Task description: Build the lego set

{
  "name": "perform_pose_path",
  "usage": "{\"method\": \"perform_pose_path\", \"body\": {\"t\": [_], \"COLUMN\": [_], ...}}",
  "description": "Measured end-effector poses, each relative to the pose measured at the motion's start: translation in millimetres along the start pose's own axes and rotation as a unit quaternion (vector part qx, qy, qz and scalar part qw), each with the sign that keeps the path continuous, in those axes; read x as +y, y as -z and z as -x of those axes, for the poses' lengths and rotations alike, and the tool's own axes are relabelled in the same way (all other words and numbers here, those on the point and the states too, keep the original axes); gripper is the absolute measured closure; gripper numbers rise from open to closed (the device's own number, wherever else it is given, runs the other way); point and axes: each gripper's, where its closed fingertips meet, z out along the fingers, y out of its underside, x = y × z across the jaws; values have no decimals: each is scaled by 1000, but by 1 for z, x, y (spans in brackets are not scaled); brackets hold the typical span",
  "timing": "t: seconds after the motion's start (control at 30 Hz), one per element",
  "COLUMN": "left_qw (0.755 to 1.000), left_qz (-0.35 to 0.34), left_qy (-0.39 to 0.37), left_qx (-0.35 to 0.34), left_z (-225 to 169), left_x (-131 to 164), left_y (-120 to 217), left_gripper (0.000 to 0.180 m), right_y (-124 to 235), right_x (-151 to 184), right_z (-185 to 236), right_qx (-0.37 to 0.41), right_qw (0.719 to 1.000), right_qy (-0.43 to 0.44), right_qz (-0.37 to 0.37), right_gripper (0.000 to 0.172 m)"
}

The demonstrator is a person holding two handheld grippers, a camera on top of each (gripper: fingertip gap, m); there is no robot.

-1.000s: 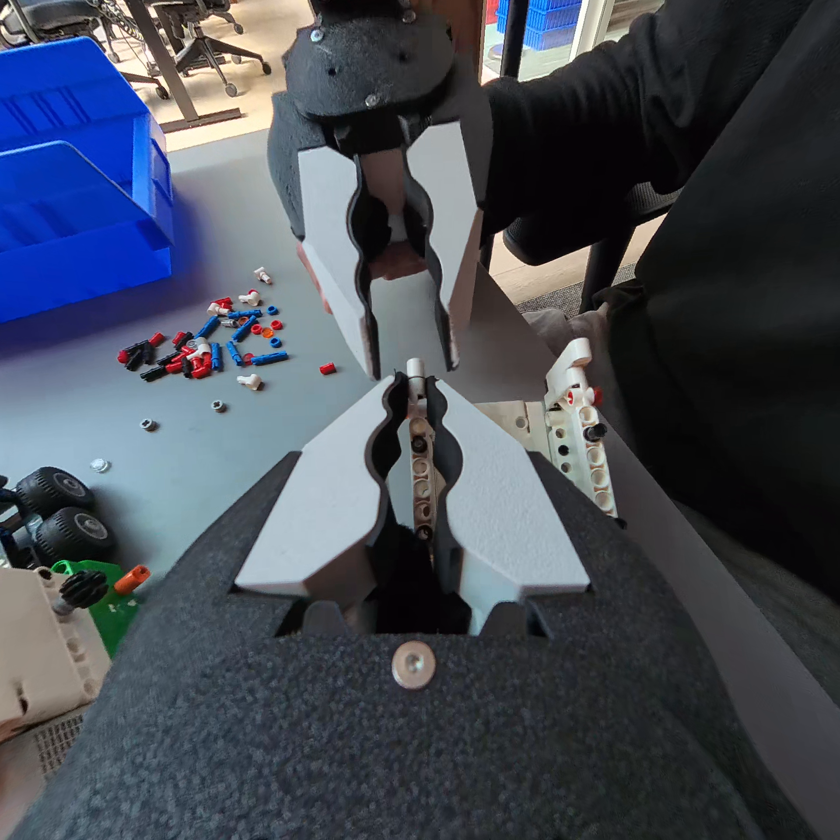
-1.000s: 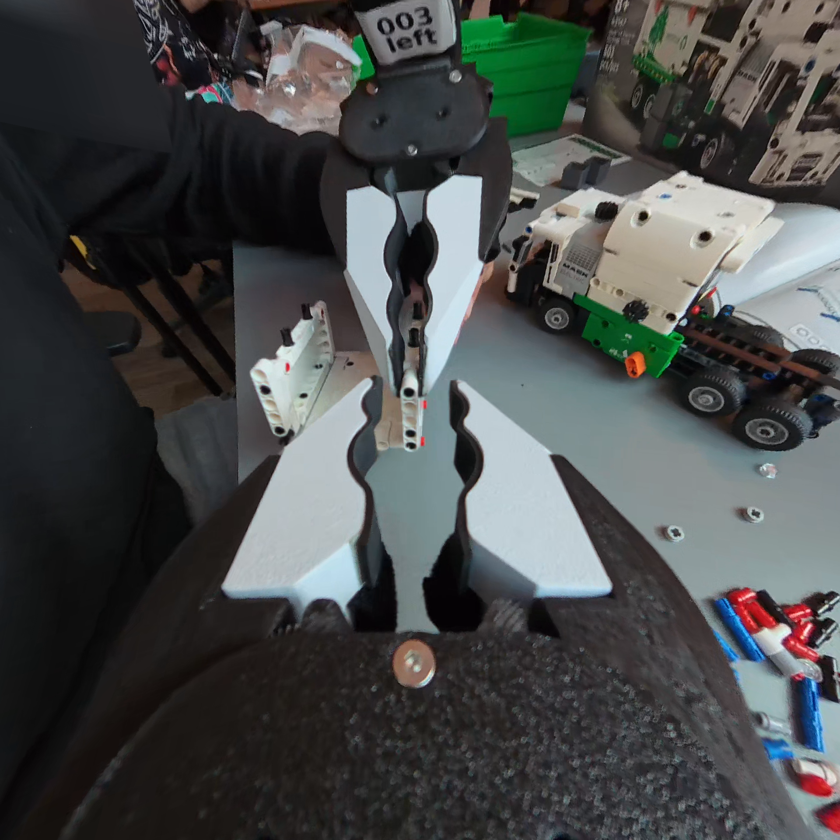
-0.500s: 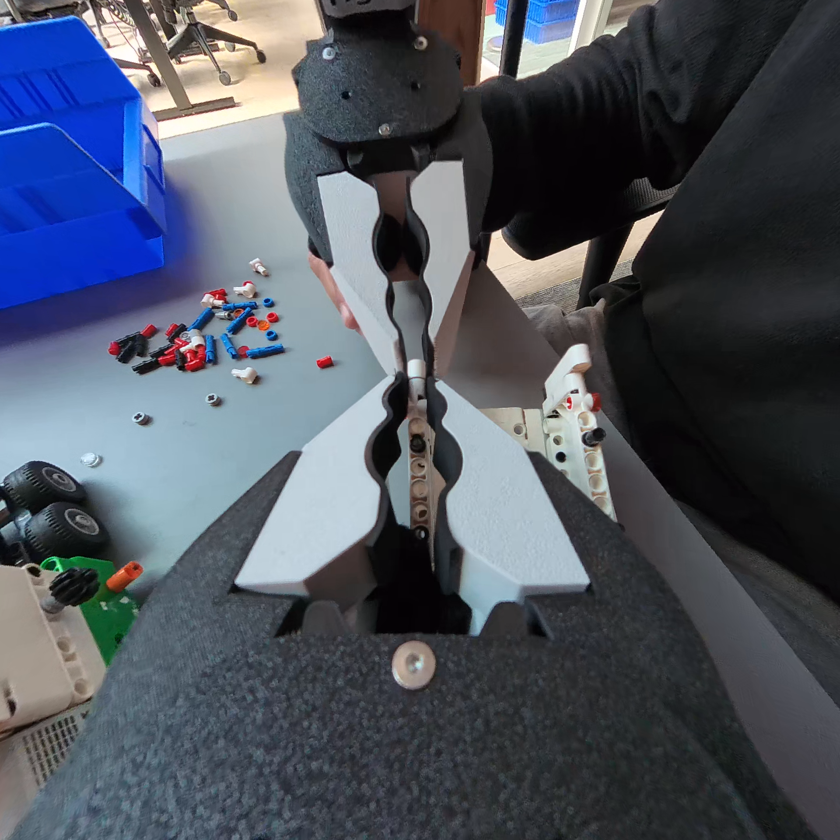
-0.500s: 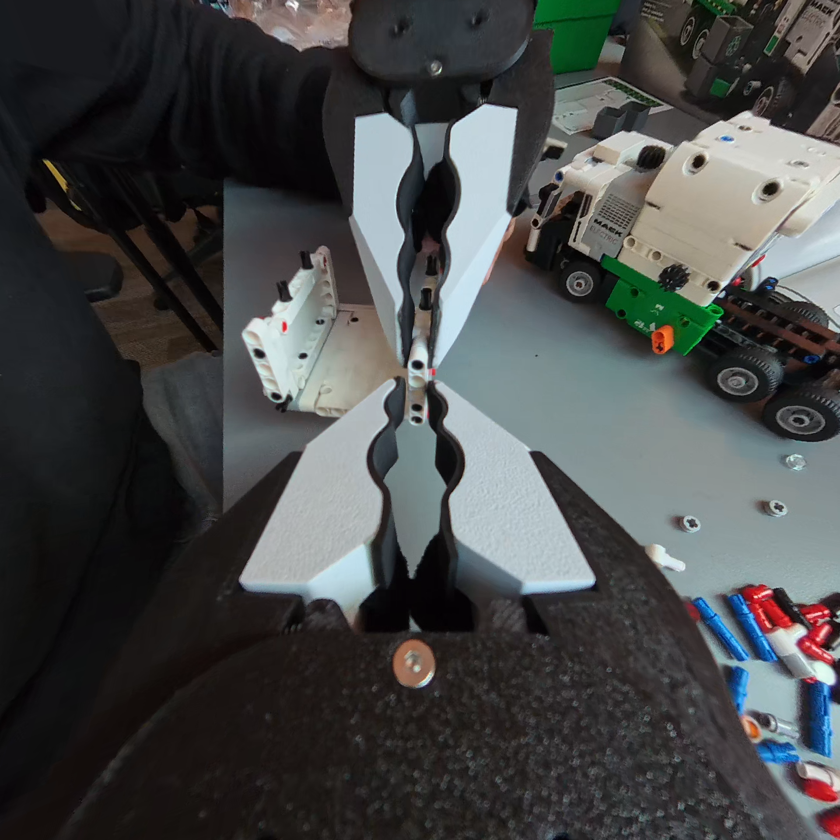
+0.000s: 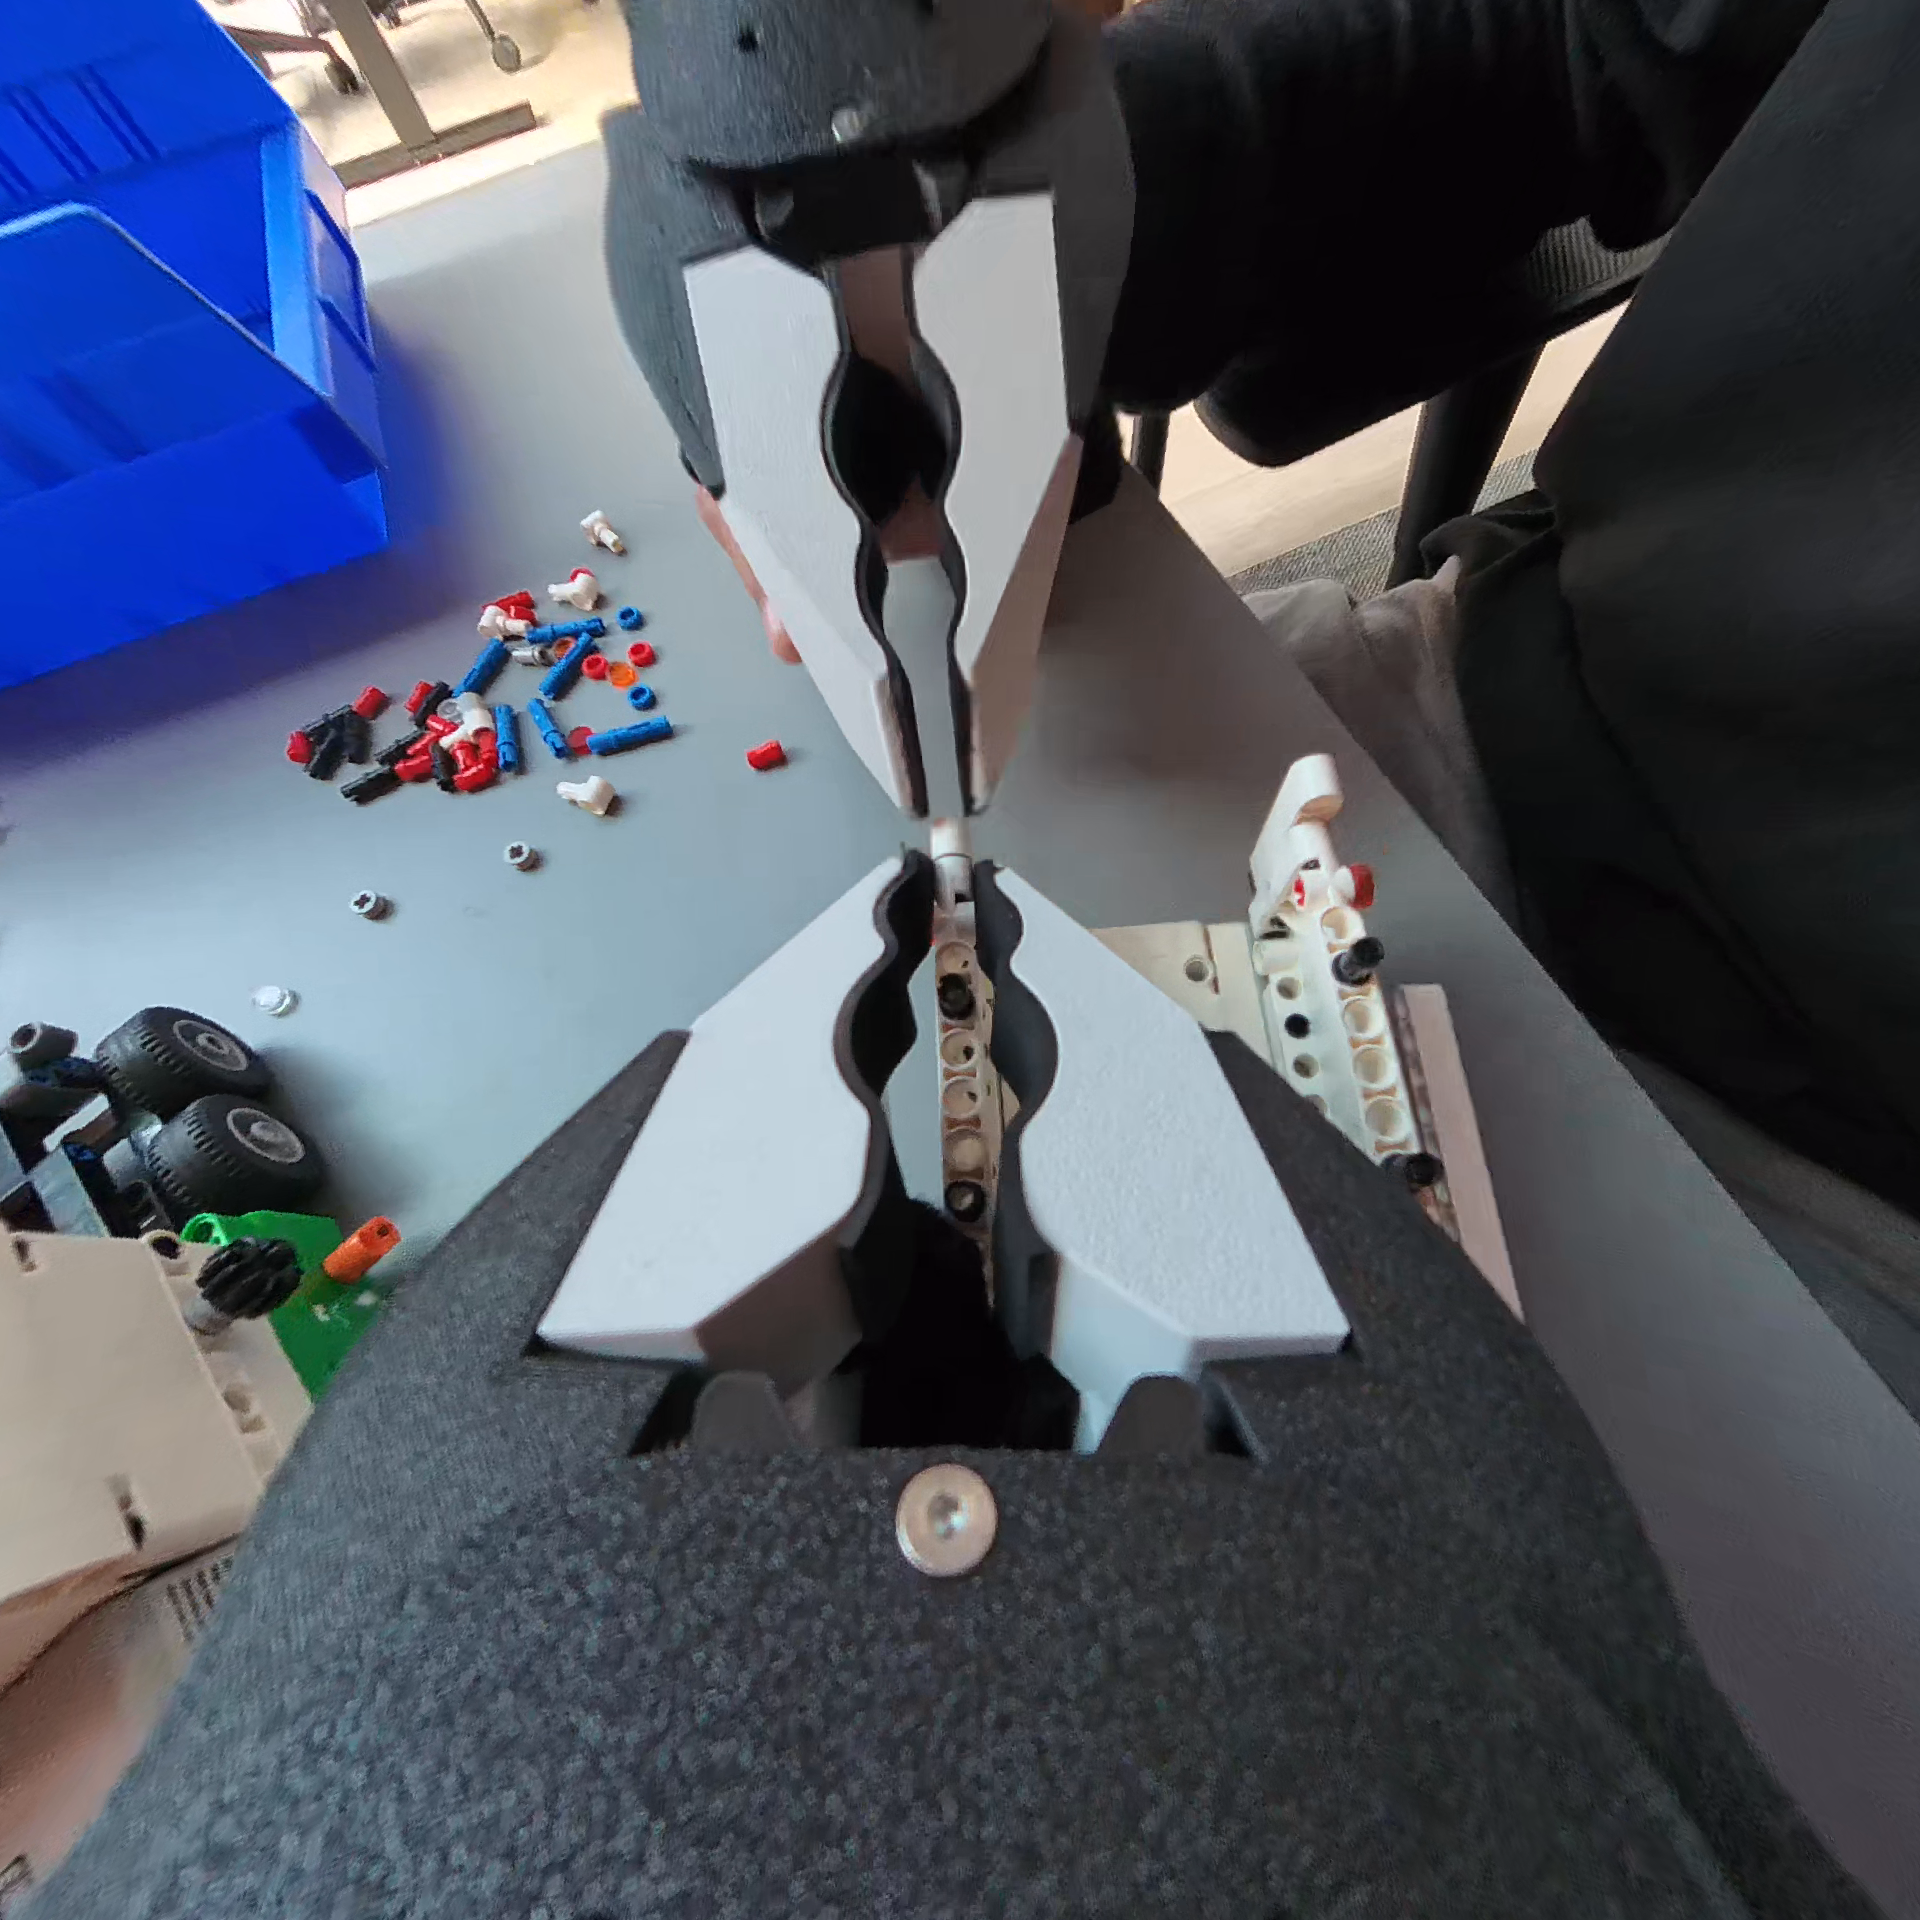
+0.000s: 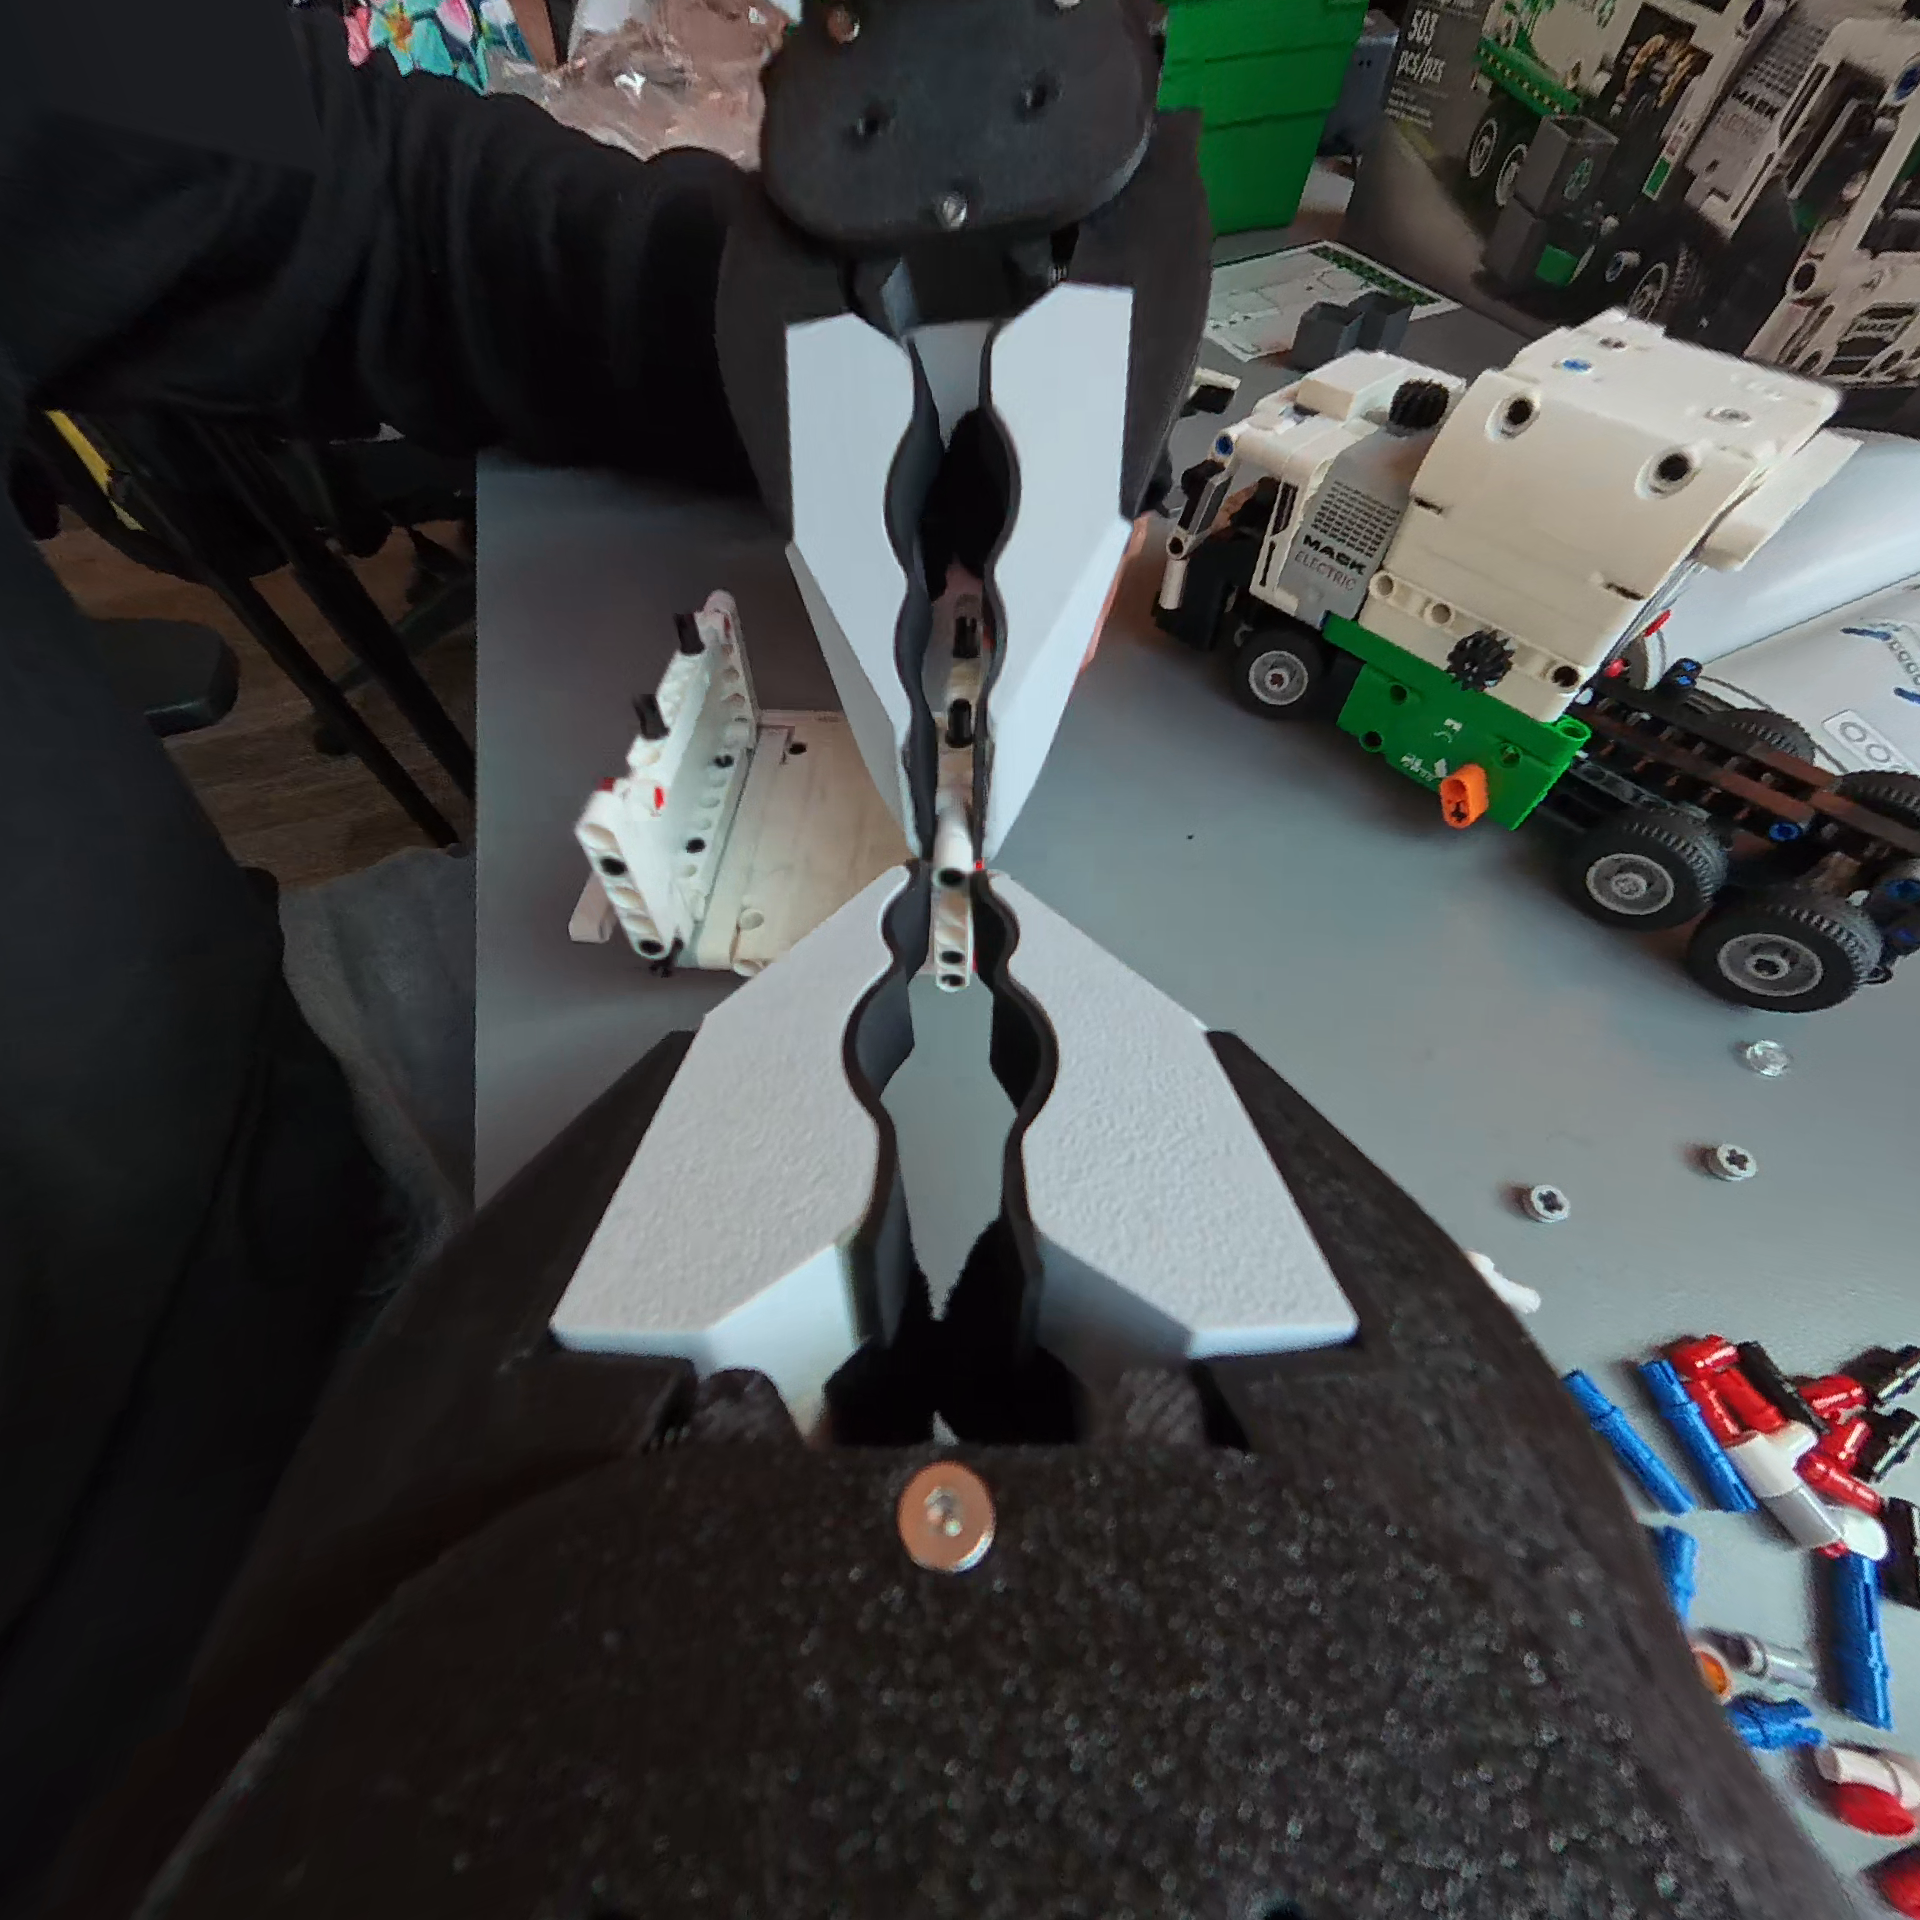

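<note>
The left gripper [image 5: 951, 883] pinches a white perforated beam [image 5: 966, 1049] lengthwise between its fingers, a small white connector at the beam's tip poking out past them. The right gripper [image 6: 951, 914] faces it tip to tip, fingers clamped on that same end of the beam. Both hang above the grey counter [image 5: 582, 987], near a white beam assembly [image 5: 1330, 987], scattered pins [image 5: 488, 707] and a toy truck [image 6: 1507, 582].

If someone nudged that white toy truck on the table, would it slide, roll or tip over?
The white toy truck would probably roll rather than slide, since it stands on several rubber-looking wheels. It looks blocky and bulky up top, so a sideways shove might tip it. Being built of snap-together pieces, bits could pop off.
</note>
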Motion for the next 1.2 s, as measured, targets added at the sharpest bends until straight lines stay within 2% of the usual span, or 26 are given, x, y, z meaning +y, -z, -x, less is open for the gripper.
{"method": "perform_pose_path", "body": {"t": [0.07, 0.4, 0.53, 0.7, 0.83, 1.2], "left_qw": [1000, 1000, 1000, 999, 1000, 1000], "left_qz": [1, 16, 19, 27, 12, 7], "left_qy": [-7, -11, -14, -17, -23, -15], "left_qx": [-1, 1, -1, -11, -14, -1], "left_z": [-2, -4, -5, -3, -1, -2], "left_x": [1, 5, 6, 8, 6, 9], "left_y": [-3, -7, -9, -11, -8, -10], "left_gripper": [174, 174, 174, 174, 174, 174], "right_y": [4, -4, -5, -5, -4, -2], "right_x": [-7, 11, 14, 18, 15, 22], "right_z": [-1, 5, 4, 2, -1, -1], "right_qx": [0, -4, 2, 6, 19, 5], "right_qw": [1000, 999, 998, 996, 998, 998], "right_qy": [-3, 14, 16, 7, 11, 9], "right_qz": [-15, 47, 58, 86, 66, 69], "right_gripper": [168, 157, 166, 166, 166, 166]}}
